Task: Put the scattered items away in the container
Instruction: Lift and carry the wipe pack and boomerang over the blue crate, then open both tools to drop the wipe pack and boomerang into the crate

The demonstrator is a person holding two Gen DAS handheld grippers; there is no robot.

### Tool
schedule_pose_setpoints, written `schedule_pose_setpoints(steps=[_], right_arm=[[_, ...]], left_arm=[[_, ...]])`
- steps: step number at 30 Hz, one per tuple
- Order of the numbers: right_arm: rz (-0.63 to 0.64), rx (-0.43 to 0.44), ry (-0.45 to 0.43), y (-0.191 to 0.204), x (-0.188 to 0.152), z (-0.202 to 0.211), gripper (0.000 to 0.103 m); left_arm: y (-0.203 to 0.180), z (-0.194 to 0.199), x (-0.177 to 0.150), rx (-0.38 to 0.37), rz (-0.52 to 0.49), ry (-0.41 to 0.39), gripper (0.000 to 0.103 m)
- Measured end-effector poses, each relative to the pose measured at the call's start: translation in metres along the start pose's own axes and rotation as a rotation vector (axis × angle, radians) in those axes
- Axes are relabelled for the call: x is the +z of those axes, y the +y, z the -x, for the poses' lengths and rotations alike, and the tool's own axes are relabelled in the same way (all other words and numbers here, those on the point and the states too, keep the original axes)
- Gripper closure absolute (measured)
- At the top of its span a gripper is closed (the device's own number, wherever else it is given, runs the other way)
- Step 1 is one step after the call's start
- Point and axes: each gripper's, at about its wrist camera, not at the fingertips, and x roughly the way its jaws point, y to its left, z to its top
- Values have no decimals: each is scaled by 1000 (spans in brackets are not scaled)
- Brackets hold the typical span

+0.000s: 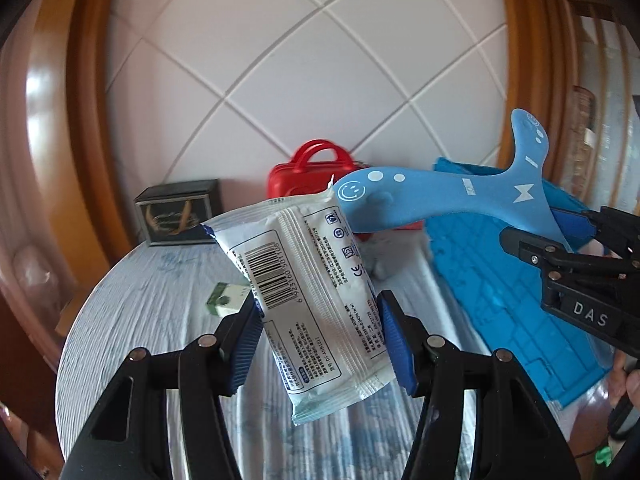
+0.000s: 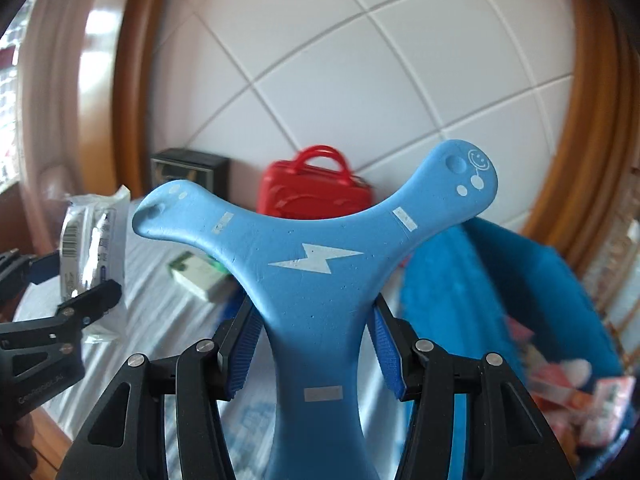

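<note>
White tiled wall with wood trim behind, and a table [image 1: 160, 304] under a pale wrinkly cloth. Left gripper [image 1: 320, 336] has its fingers pinching a white wipes packet [image 1: 308, 288] across its short side, long axis tilted up and away, lifted clear of the cloth. Right gripper [image 2: 314, 344] is clamped on the stem of a blue three-armed boomerang [image 2: 312, 264], arms fanning upward. Blue container [image 2: 500, 300] sits off to the right, so the right hand is nearer and the packet has to cross over. A small green box [image 2: 200, 276] is left lying on the cloth.
</note>
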Motion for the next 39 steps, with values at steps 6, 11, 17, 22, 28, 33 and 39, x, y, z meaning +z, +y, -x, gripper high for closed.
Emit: schedule_pose_setpoints(steps=[6,11,17,22,28,33,39], right_arm=[[-75,-89,2,-44,-19,38,51],[-133,-141,-8,-101,-28,55,51],[-166,-206,-10,-197,-52,65,51],[-181,-205,32,-283,-84,60,51],[-122,-156,138,-339,-122,25,51],[-84,-108,210,-354,-143,1,50],[-85,-74,229,-366,-147,0,37]], left_arm=[[-51,7,12,-102,-44,3,47],[-112,18,27,-162,-87,-31,47],[-207,18,46,-211,-106,-69,47],[-304,-4,59,-242,-106,-36,47],[-389,-50,48,-192,-166,113,47],[-415,-71,30,-153,-179,203,47],[-420,-78,21,-128,-158,233,47]])
